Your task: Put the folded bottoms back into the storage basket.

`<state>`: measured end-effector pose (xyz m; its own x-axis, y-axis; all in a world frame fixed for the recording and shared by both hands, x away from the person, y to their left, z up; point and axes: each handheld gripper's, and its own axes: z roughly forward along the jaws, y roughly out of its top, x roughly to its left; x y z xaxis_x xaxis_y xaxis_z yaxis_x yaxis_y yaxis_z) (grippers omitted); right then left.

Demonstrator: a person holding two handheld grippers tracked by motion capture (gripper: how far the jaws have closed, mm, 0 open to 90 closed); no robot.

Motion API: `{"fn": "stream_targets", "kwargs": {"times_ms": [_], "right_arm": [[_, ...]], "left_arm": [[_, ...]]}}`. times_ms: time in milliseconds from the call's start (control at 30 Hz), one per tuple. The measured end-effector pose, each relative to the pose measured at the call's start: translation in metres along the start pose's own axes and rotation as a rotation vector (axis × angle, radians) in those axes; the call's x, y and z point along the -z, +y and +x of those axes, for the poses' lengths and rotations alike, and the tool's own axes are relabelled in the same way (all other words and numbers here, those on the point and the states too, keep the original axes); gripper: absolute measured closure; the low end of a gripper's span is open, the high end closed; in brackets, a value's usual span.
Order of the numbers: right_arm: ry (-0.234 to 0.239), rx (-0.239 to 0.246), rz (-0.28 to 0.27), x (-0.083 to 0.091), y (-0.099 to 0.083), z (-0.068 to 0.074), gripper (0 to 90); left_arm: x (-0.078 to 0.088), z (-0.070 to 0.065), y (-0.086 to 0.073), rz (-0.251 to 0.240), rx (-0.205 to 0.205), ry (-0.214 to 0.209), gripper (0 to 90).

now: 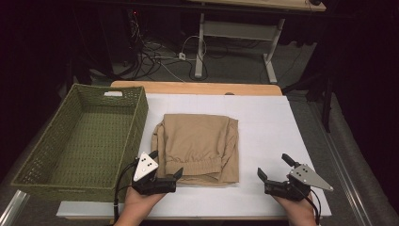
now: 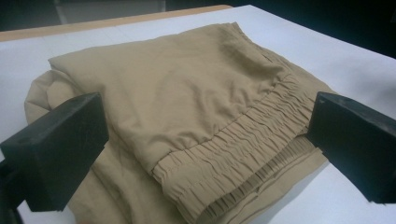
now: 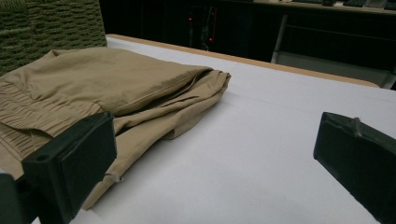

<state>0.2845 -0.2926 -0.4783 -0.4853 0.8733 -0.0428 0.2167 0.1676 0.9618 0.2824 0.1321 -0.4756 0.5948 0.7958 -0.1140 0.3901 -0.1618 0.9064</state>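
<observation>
Folded tan trousers (image 1: 197,148) are laid mid-table (image 1: 273,127), just right of the green woven basket (image 1: 84,141). Left tongs (image 1: 165,165) are held wide at the elastic waistband edge, nothing gripped. Right tongs (image 1: 276,165) are held wide too, apart from the cloth.

A white sheet (image 1: 263,122) covers the wooden tabletop (image 1: 197,87). On it lie folded tan trousers (image 1: 197,146). A green woven basket (image 1: 51,181) stands just beside them.
</observation>
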Motion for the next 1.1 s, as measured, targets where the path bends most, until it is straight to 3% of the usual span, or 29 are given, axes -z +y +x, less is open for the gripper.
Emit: {"fn": "stream_targets", "kwargs": {"times_ms": [433, 600, 667, 700, 833, 1100], "right_arm": [[-0.006, 0.018, 0.014, -0.002, -0.002, -0.001, 0.1], [0.002, -0.002, 0.032, -0.001, -0.003, -0.003, 0.7], [0.002, -0.001, 0.043, 0.001, -0.002, -0.002, 3.2], [0.006, 0.0, 0.048, 0.002, -0.002, -0.001, 5.0], [0.032, 0.006, 0.07, -0.001, 0.001, 0.005, 10.7], [0.122, 0.001, 0.173, -0.026, 0.004, 0.025, 28.9]], "left_arm": [[-0.007, 0.003, 0.002, 0.014, 0.015, 0.005, 0.0], [-0.014, 0.004, 0.002, 0.081, 0.035, 0.045, 0.0], [-0.015, 0.004, 0.002, 0.096, 0.035, 0.05, 0.0], [-0.017, 0.005, 0.002, 0.135, 0.033, 0.057, 0.0], [-0.017, 0.005, 0.0, 0.191, 0.022, 0.066, 0.0], [-0.006, 0.005, -0.011, 0.235, 0.025, 0.084, 14.8]]}}
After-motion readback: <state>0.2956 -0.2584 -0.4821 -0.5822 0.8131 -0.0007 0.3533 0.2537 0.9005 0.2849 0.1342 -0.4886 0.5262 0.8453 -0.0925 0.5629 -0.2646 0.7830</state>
